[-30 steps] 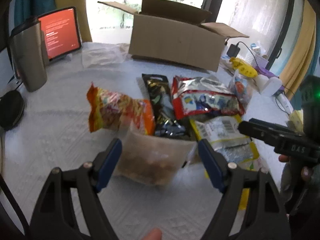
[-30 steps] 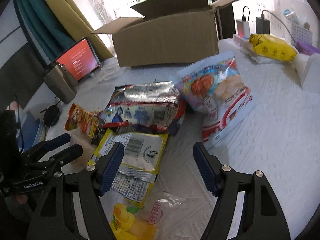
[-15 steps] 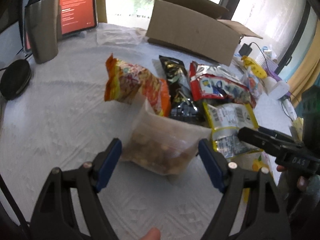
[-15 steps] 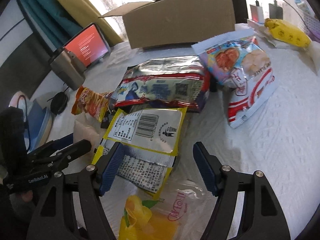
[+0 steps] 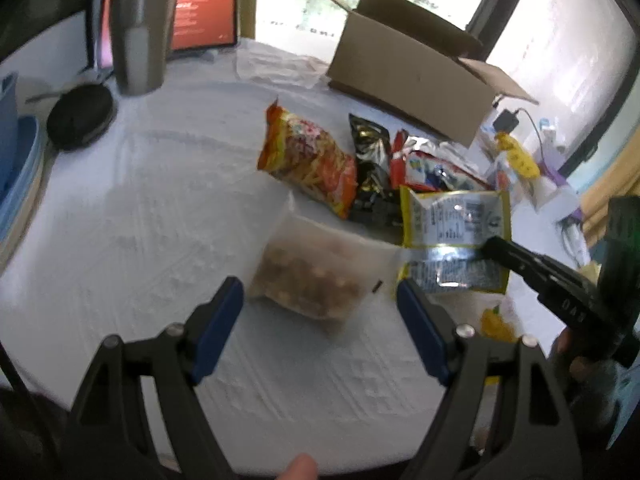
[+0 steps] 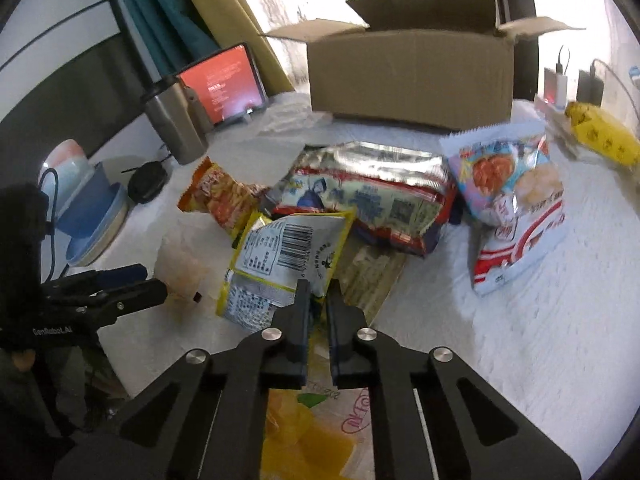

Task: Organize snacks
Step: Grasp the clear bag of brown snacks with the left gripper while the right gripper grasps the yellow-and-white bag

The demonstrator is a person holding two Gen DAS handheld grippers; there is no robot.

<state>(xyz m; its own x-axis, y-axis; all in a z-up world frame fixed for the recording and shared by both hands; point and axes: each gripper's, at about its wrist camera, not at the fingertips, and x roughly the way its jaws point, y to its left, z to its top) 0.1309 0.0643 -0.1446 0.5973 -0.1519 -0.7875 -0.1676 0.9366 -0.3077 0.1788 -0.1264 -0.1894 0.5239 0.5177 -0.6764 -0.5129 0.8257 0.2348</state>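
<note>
Several snack bags lie on a white tablecloth before an open cardboard box (image 6: 412,76). My right gripper (image 6: 318,288) is shut on the near edge of a yellow-rimmed bag with a barcode (image 6: 284,260) and lifts it; the bag also shows in the left wrist view (image 5: 456,236). My left gripper (image 5: 320,300) is open and empty, its jaws either side of a clear bag of brown nuts (image 5: 312,276). An orange bag (image 5: 308,160), a black bag (image 5: 370,160), a silver-and-red bag (image 6: 368,196) and a pale shrimp-cracker bag (image 6: 516,192) lie behind.
A steel tumbler (image 5: 138,36) and a red-screened tablet (image 5: 204,12) stand at the far left, with a black round object (image 5: 80,116) and blue bowls (image 6: 86,216). A yellow pack (image 6: 604,136) and chargers (image 6: 556,88) sit at the far right. A yellow-printed clear bag (image 6: 304,436) lies under my right gripper.
My right gripper has shut on the yellow barcode bag and raised its edge. My left gripper has drawn back from the nut bag, still open.
</note>
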